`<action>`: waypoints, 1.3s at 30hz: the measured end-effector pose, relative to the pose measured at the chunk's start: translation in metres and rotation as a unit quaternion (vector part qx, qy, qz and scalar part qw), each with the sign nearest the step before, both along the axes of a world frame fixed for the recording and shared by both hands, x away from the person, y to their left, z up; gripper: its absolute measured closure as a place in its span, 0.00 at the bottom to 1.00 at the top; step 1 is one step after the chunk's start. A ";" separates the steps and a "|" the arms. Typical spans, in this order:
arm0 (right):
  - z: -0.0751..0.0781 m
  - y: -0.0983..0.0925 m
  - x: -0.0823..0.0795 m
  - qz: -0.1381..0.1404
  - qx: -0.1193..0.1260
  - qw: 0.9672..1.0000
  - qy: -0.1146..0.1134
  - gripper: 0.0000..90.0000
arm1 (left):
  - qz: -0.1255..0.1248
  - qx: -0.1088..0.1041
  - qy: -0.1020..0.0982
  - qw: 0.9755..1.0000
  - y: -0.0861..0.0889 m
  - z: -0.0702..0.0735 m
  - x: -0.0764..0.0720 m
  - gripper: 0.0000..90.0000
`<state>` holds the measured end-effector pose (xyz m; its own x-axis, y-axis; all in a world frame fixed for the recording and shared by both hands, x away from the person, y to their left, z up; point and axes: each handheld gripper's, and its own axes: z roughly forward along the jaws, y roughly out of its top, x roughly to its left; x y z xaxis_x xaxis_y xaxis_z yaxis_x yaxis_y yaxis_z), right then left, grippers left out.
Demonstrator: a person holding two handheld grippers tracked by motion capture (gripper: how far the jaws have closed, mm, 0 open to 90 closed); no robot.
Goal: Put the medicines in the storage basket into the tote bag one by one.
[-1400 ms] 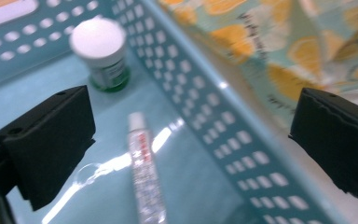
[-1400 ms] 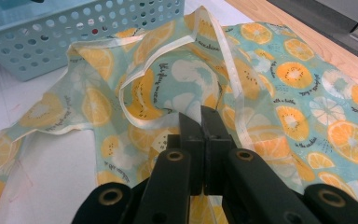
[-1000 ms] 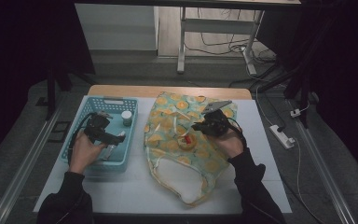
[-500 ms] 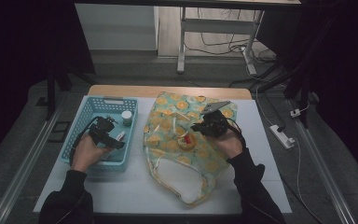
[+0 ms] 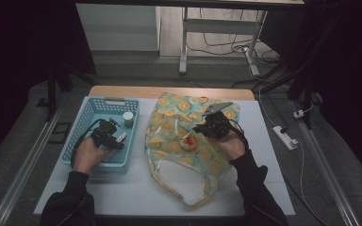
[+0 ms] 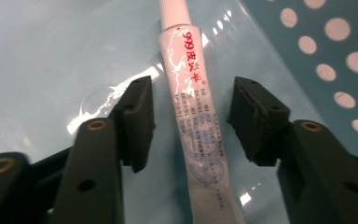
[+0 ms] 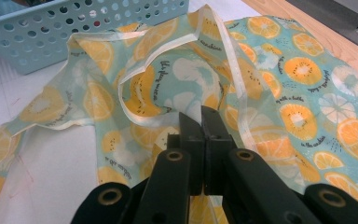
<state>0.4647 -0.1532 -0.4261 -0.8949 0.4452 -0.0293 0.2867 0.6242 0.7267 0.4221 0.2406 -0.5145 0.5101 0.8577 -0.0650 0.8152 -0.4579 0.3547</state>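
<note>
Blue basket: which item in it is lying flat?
The white tube with red print, lying between the jaws of the left tool, which have just been closing without touching it yet. The white-capped bottle stands upright.

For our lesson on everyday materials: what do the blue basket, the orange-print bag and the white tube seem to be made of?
Basket: rigid plastic, probably, with moulded round holes and a slightly glossy floor.
Bag: thin, soft material that folds and creases, slightly shiny; fabric or plastic film, hard to say.
Tube: glossy printed surface with glints and a ridged cap; plastic or laminate.
</note>
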 end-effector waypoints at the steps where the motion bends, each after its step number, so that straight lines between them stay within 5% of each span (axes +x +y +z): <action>1: 0.000 0.000 0.000 0.000 0.000 1.000 0.000 0.99 | 0.000 -0.001 0.000 1.000 0.000 0.000 0.000 0.60; 11: 0.000 0.000 0.000 0.000 0.000 1.000 -0.001 0.99 | 0.000 -0.011 0.002 1.000 0.001 0.001 0.000 0.79; 17: 0.000 0.000 0.000 0.001 0.000 1.000 0.000 0.99 | -0.001 -0.009 0.001 1.000 0.001 0.002 0.000 0.80; 39: 0.001 0.001 -0.001 0.002 0.003 1.000 -0.004 0.99 | 0.032 -0.048 -0.062 0.996 0.008 0.020 -0.007 0.80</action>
<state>0.4639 -0.1523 -0.4253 -0.8966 0.4415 -0.0335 0.2782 0.6207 0.7330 0.4149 0.2482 -0.4944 0.4637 0.8815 -0.0888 0.7889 -0.3652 0.4943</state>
